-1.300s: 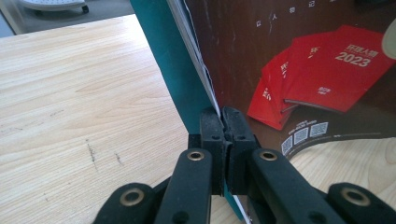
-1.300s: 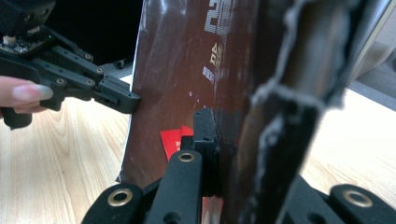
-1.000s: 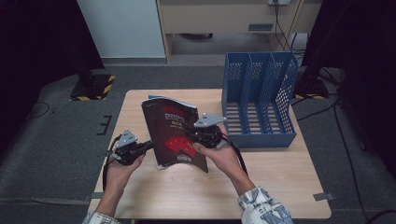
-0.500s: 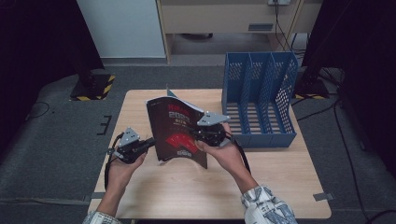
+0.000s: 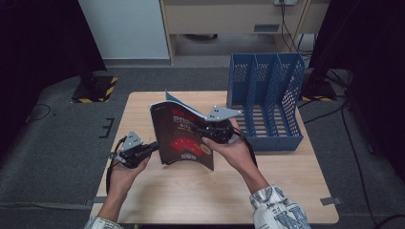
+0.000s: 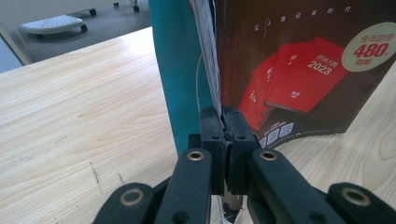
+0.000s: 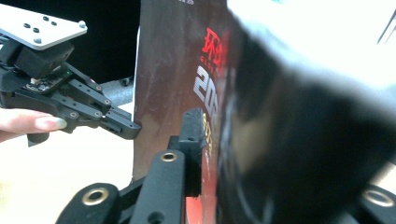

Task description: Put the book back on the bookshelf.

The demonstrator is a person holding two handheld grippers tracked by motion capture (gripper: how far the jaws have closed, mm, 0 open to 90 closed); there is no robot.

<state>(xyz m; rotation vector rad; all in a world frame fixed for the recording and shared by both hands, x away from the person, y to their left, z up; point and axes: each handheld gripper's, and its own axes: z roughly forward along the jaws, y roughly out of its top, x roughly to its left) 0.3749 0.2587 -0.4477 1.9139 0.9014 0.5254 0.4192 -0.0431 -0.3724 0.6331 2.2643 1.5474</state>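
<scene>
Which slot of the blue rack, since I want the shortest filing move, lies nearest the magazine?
The left-hand slot in the high view, right behind the upright magazine; the middle and right-hand slots lie farther along the blue rack.

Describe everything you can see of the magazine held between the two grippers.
The magazine is thin and glossy, its dark brown cover showing red booklets, white lettering and a cream round badge; the other cover looks teal. It is held upright above the wooden table, curved. The left gripper is shut on its edge. The right gripper has just been opening its jaws, with the magazine between them; whether the pads touch it is unclear.
</scene>
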